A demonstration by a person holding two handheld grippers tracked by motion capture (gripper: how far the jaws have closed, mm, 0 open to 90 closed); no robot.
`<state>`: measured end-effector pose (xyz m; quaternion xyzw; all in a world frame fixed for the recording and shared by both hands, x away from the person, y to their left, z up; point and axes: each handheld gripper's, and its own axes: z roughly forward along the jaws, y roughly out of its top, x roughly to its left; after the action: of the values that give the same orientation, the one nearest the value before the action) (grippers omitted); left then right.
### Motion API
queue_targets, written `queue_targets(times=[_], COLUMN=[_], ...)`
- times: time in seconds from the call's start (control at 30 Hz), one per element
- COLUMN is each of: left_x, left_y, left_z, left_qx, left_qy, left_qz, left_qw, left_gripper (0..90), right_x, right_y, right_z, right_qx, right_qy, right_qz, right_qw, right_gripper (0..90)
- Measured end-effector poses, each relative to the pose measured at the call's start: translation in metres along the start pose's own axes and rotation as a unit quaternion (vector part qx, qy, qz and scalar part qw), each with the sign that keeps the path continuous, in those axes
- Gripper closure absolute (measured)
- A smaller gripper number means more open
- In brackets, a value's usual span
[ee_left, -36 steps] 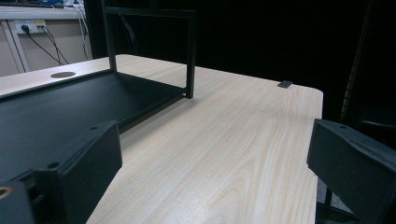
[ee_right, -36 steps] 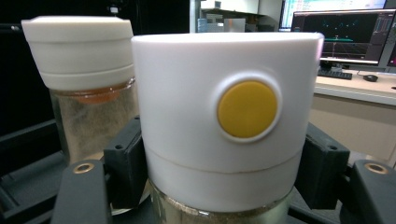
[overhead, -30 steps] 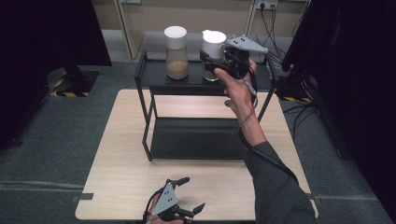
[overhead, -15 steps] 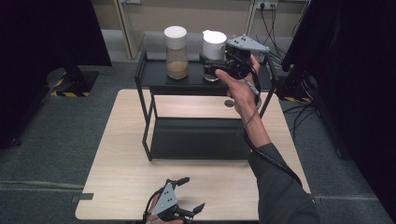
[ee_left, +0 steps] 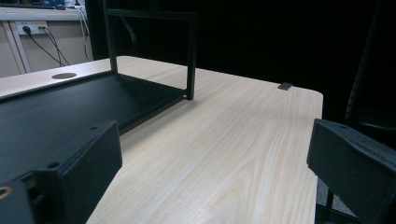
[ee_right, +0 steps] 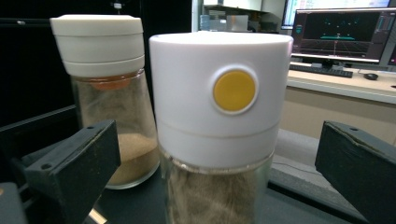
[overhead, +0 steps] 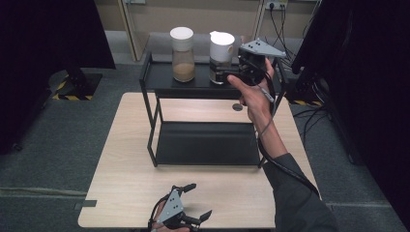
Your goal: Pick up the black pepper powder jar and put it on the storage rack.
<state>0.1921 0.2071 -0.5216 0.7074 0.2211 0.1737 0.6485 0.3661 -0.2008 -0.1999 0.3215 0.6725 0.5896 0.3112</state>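
Two glass jars with white lids stand on the top shelf of a black rack [overhead: 159, 79]. The right jar [overhead: 221, 57] [ee_right: 217, 126] has a yellow button on its lid and sits between the jaws of my right gripper [overhead: 227, 77] [ee_right: 215, 172], which is open around it without touching. The left jar [overhead: 183, 53] [ee_right: 109, 107] holds tan powder and stands apart, just beyond. My left gripper [overhead: 196, 203] [ee_left: 210, 186] rests open near the table's front edge, nothing between its jaws.
The wooden table [overhead: 125, 169] carries the rack, whose lower black shelf [overhead: 208, 143] [ee_left: 42, 112] lies flat on it. A round cable hole [overhead: 237, 107] is behind the rack. Monitors and a desk [ee_right: 345, 46] stand in the background.
The right gripper has barely moved, staying around the right jar on the top shelf. The left gripper has not moved.
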Motion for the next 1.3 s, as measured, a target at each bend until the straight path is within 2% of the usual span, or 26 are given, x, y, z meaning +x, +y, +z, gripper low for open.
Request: queue_targets(times=[0.2,0.33,0.53,0.73,0.93,1.3], left_x=[0.0,0.0,0.0,0.0,0.0,0.0], left_y=[0.0,0.0,0.0,-0.001,0.0,-0.001], left_z=[0.0,0.0,0.001,0.001,0.0,0.0], left_qx=[0.001,0.0,0.001,0.001,0.001,0.0], left_qy=[0.001,0.0,0.002,0.003,0.003,0.006], left_qz=[0.001,0.001,0.001,0.001,0.001,0.001], left_qw=[1.0,1.0,1.0,1.0,1.0,1.0], left_gripper=[2.6,2.6,2.6,2.6,2.6,2.6], right_x=[-0.002,-0.007,-0.014,-0.016,-0.018,-0.025], right_y=[-0.007,-0.012,-0.021,-0.028,-0.035,-0.058], right_z=[-0.011,-0.022,-0.039,-0.053,-0.06,-0.075], right_qx=[-0.003,-0.006,-0.019,-0.031,-0.03,-0.031], right_qy=[0.006,0.013,0.034,0.053,0.062,0.069], right_qz=[0.005,-0.001,0.0,-0.011,-0.014,-0.018], right_qw=[1.0,0.9999,0.9992,0.9981,0.9975,0.9969], right_gripper=[0.5,0.5,0.5,0.5,0.5,0.5])
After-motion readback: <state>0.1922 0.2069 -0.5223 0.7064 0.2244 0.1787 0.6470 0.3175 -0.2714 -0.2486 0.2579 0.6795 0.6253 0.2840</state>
